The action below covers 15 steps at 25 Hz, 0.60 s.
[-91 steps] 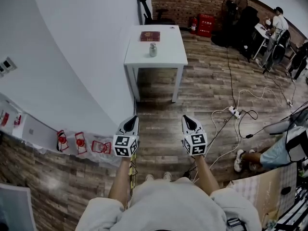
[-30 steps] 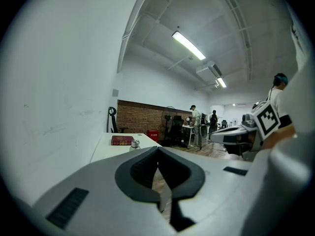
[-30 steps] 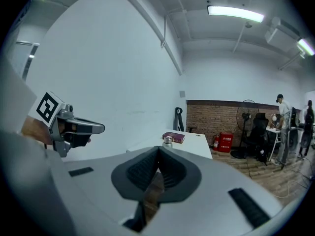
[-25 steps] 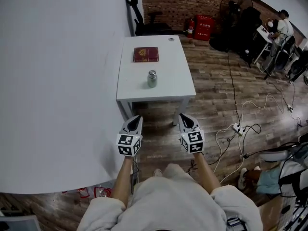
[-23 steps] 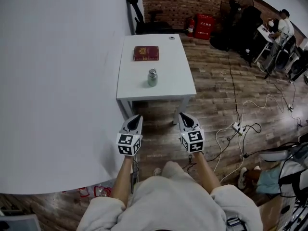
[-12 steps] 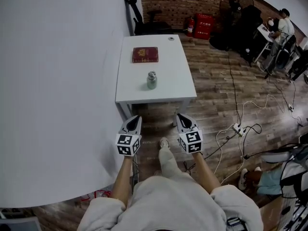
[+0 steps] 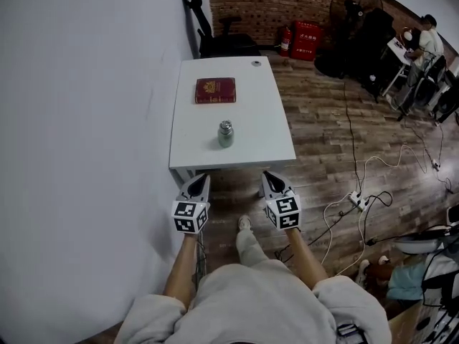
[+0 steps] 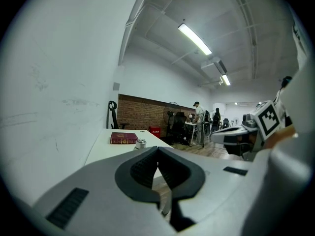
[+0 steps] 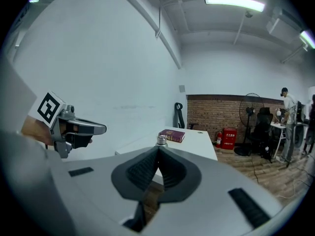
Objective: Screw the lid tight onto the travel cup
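Standing at the near end of a white table (image 7: 252, 147), one person in a pale grey top (image 7: 251, 299) holds two grippers level and side by side, both pointing to the person's twelve o'clock. Left gripper (image 7: 199, 180), marker cube at its rear: jaws clenched tip to tip, nothing between them. Right gripper (image 7: 270, 178), same build, just beside the first: jaws likewise pressed together and empty. Both tips sit at the table's near edge and touch nothing on it. Travel cup (image 7: 226, 134): one, greenish body, upright, slightly nearer than the tabletop's centre, dead ahead at twelve o'clock and well apart from either gripper. Lid (image 7: 226, 125): silvery, sitting on top of the cup; how far it is screwed down cannot be told. Book (image 7: 215, 90): one, dark red with a gold emblem, lying flat beyond the cup, at twelve o'clock from it, not touching. Small round object (image 7: 256, 63): at the far right corner of the table, about one o'clock from the cup, too small to identify. Office chair (image 7: 228, 41): black, just past the table's far end against the brick wall (image 7: 265, 2). Red containers (image 7: 304, 37): grouped on the floor at roughly one o'clock. Fan (image 7: 349, 2): black, standing at two o'clock. Power strip (image 7: 354, 198) with trailing white cables on the wooden floor (image 7: 323, 120), at three o'clock from the person. White wall (image 7: 86, 120): fills everything from nine to eleven o'clock. Another person (image 7: 429, 34) sits far off at two o'clock.
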Each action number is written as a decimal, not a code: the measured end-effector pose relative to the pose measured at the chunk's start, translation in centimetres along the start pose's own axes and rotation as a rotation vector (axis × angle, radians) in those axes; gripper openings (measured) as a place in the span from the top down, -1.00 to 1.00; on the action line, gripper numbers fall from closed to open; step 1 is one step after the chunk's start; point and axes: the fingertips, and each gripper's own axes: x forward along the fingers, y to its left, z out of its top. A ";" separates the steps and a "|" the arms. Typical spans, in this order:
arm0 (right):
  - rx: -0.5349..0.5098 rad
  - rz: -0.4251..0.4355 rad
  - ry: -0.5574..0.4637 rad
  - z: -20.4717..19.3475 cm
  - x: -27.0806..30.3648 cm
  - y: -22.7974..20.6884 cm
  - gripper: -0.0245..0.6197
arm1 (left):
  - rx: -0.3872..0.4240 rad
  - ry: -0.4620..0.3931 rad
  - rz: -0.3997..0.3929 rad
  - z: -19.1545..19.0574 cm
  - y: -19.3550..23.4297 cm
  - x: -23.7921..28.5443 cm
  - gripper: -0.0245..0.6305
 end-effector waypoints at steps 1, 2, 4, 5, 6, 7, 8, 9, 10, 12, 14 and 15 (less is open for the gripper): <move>0.001 0.001 0.002 0.1 0.8 -0.5 0.92 | 0.001 0.003 0.001 0.2 0.4 0.8 0.90; 0.001 0.002 0.003 0.2 1.5 -1.1 0.92 | 0.001 0.006 0.002 0.4 0.7 1.6 0.90; 0.000 0.008 0.005 0.8 3.0 -2.1 0.92 | -0.003 0.008 0.005 0.9 1.3 3.2 0.90; -0.001 0.012 0.005 1.1 3.8 -2.6 0.92 | -0.004 0.010 0.008 1.2 1.6 4.0 0.90; -0.003 0.015 0.004 1.4 4.6 -3.1 0.92 | -0.004 0.012 0.010 1.4 2.0 4.9 0.90; -0.004 0.017 0.004 1.7 5.4 -3.7 0.92 | -0.005 0.014 0.011 1.7 2.5 5.8 0.90; -0.005 0.019 0.003 2.0 6.2 -4.2 0.92 | -0.007 0.014 0.013 2.1 2.9 6.7 0.90; -0.004 0.021 0.002 2.4 6.9 -4.9 0.92 | -0.009 0.014 0.015 2.6 3.3 7.5 0.90; -0.002 0.022 0.001 2.7 7.6 -5.5 0.92 | -0.009 0.013 0.018 3.0 3.6 8.4 0.90; 0.004 0.023 -0.002 3.3 8.8 -6.9 0.92 | -0.004 0.010 0.023 4.0 4.2 10.1 0.90; 0.004 0.024 -0.003 3.7 10.3 -8.2 0.92 | 0.000 0.002 0.030 5.0 5.1 12.0 0.90; 0.003 0.026 -0.002 3.9 11.1 -8.8 0.92 | 0.002 -0.001 0.033 5.4 5.5 12.9 0.90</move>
